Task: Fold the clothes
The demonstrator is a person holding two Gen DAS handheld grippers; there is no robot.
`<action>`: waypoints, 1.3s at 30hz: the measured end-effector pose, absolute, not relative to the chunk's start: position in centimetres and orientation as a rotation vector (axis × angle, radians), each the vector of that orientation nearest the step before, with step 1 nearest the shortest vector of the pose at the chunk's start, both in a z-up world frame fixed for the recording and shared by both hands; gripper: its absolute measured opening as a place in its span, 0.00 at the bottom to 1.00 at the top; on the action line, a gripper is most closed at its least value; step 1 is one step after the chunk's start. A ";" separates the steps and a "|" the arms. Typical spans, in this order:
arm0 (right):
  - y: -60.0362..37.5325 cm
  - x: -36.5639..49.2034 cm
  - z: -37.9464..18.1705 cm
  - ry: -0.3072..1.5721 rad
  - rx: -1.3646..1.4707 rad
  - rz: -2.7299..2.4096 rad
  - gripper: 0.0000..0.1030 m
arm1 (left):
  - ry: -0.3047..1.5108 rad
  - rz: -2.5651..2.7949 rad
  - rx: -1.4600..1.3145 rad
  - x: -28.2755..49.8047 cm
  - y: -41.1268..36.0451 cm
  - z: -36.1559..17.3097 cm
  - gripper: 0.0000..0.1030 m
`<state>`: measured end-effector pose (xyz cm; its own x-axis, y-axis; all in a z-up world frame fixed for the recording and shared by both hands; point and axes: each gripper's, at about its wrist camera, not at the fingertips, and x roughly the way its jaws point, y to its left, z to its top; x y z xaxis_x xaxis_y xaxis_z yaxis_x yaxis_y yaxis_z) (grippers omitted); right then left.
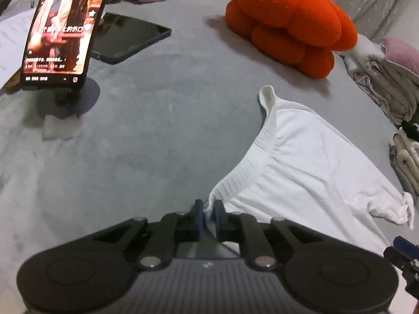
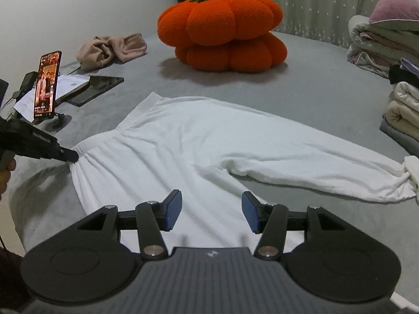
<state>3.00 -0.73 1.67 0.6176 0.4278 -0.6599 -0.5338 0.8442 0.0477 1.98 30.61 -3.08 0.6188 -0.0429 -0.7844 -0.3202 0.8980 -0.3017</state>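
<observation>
1. The left gripper (image 1: 208,210) is pinched nearly closed on the waistband corner of the white trousers (image 2: 183,146); white cloth shows between its blue pads.
2. The right gripper (image 2: 211,210) stands about half open, hovering over the near trouser leg, with nothing between its pads.
3. The one pair of trousers lies spread flat on the grey bed cover (image 2: 301,89), legs trailing to the right.
4. Beyond it: one orange pumpkin cushion (image 2: 222,28), one lit phone (image 2: 47,85) on a stand, one dark tablet (image 2: 98,87), one beige garment (image 2: 112,48).
5. Folded bedding (image 2: 379,41) is stacked at the right edge.
</observation>
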 end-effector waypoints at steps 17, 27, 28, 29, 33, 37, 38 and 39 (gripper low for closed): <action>4.9 7.7 3.3 0.838 0.071 0.673 0.48 | 0.769 0.006 -0.411 3.4 30.4 -3.8 0.38; 11.5 11.7 4.3 0.950 0.216 0.775 0.46 | 0.665 -0.127 -0.293 2.4 29.3 -3.3 0.10; 12.2 11.9 4.3 0.958 0.208 0.779 0.46 | 0.650 -0.146 -0.278 2.3 29.0 -3.1 0.10; 12.9 12.2 4.3 0.963 0.193 0.780 0.46 | 0.639 -0.166 -0.264 2.1 28.8 -3.0 0.10; 15.3 13.1 3.4 0.991 0.116 0.756 0.46 | 0.624 -0.241 -0.208 1.9 27.5 -3.0 0.10; 16.8 13.7 2.0 1.023 0.063 0.734 0.36 | 0.651 -0.281 -0.185 2.2 26.9 -3.2 0.10; 17.1 13.7 1.6 1.024 0.036 0.721 0.21 | 0.659 -0.287 -0.183 2.3 26.9 -3.2 0.11; 17.3 13.7 1.2 1.026 0.002 0.704 0.07 | 0.663 -0.288 -0.190 2.4 27.2 -3.1 0.11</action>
